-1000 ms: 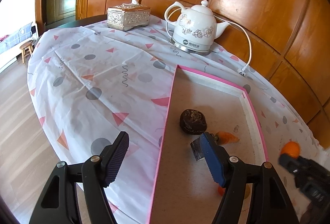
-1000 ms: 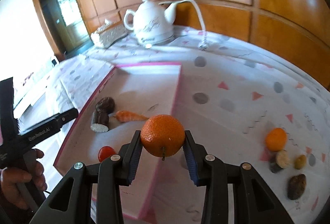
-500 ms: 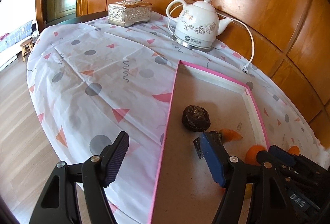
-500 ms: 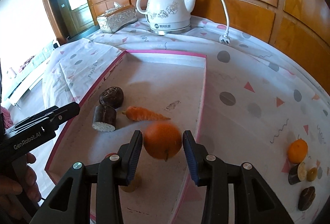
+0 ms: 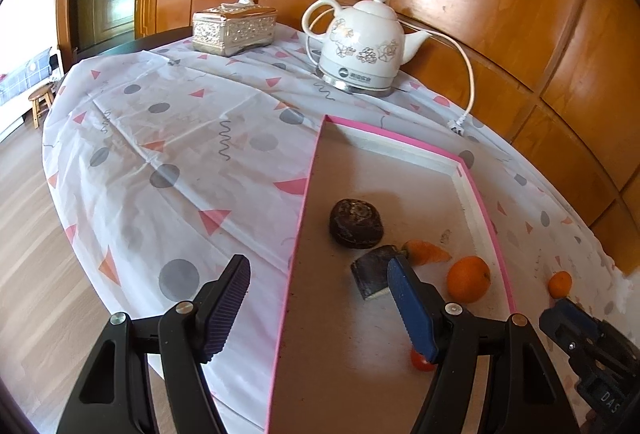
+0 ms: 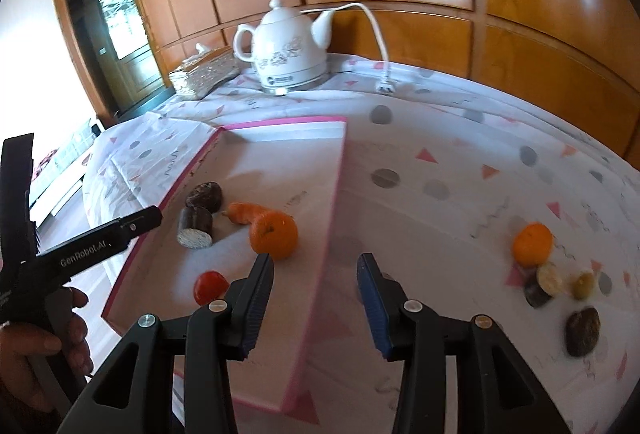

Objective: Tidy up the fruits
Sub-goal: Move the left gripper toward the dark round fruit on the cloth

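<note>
1. Now we see the orange (image 6: pixel 274 234), round and bright, lying in the pink-edged tray (image 6: pixel 316 270) beside the carrot (image 6: pixel 244 212), near the tray's right rim.
2. Bare tray floor lies beyond the fruit, and patterned tablecloth (image 6: pixel 440 170) spreads to the right, where a second orange (image 6: pixel 533 244) sits well apart.
3. Our right gripper (image 6: pixel 316 294) hangs with fingers spread and empty, just short of the orange.
4. Our left gripper (image 5: pixel 320 298) is spread wide too, straddling the tray's left edge.
</note>
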The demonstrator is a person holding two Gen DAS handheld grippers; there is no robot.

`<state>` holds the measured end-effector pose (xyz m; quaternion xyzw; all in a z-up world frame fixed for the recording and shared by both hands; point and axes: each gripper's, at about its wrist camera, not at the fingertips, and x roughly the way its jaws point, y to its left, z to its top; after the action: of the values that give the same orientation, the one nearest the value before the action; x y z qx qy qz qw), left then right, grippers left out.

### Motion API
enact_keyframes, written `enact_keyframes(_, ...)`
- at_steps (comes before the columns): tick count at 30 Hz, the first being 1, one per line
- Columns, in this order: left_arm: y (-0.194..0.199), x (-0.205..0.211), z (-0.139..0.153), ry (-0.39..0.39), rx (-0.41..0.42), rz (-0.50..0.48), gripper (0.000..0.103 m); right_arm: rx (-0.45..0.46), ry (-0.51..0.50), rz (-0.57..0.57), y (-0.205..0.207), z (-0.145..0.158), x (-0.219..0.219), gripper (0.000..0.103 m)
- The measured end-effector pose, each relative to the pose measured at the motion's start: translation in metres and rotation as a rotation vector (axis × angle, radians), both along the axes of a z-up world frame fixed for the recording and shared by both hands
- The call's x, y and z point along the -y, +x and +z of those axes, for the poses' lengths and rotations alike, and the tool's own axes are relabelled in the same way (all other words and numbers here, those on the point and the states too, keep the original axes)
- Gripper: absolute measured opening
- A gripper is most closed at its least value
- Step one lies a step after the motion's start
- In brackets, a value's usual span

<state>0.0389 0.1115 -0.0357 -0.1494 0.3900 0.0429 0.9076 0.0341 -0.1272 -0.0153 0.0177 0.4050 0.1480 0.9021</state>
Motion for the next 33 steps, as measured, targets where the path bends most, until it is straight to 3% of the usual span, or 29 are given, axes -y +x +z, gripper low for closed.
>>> enact_keyframes(10, -0.003, 0.009, 0.008, 0.002, 0.025, -0.038, 0.072, -0.018, -0.044, -0.134, -0.025, -0.011, 0.049, 0.044)
enact_keyframes(33, -0.005, 0.02, 0.014, 0.014, 0.029, -0.071, 0.072, -0.082, -0.119, -0.708, -0.073, -0.041, 0.229, 0.044)
